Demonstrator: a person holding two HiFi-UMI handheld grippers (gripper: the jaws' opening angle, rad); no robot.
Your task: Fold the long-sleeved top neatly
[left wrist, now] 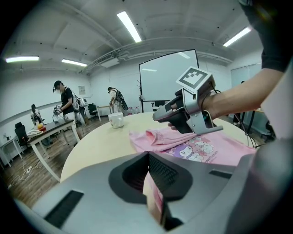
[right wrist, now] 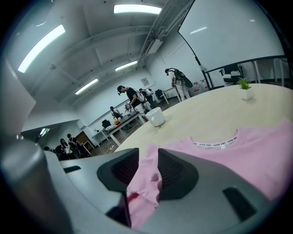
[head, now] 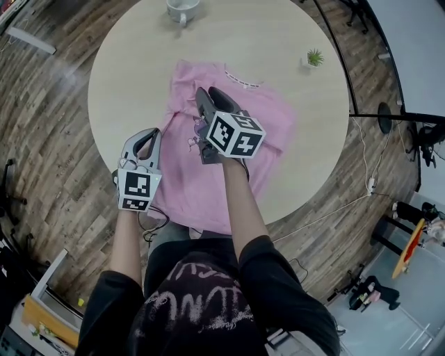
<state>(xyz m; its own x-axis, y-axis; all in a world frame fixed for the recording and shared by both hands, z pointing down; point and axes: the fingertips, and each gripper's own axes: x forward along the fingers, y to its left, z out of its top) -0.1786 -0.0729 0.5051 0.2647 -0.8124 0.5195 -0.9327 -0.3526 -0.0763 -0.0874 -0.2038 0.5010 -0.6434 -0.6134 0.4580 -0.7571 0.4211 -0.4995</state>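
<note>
A pink long-sleeved top with a cartoon print lies spread on the round beige table, collar toward the far side. My left gripper sits at the top's near-left edge, shut on a pinch of pink cloth. My right gripper is over the chest, at a bunched fold of fabric. In the right gripper view its jaws stand apart with loose pink cloth between them, and the pads do not press on it. The collar shows just beyond.
A white mug stands at the table's far edge and a small potted plant at the far right. The top's hem hangs over the near table edge. People work at desks in the background, and cables run across the wood floor.
</note>
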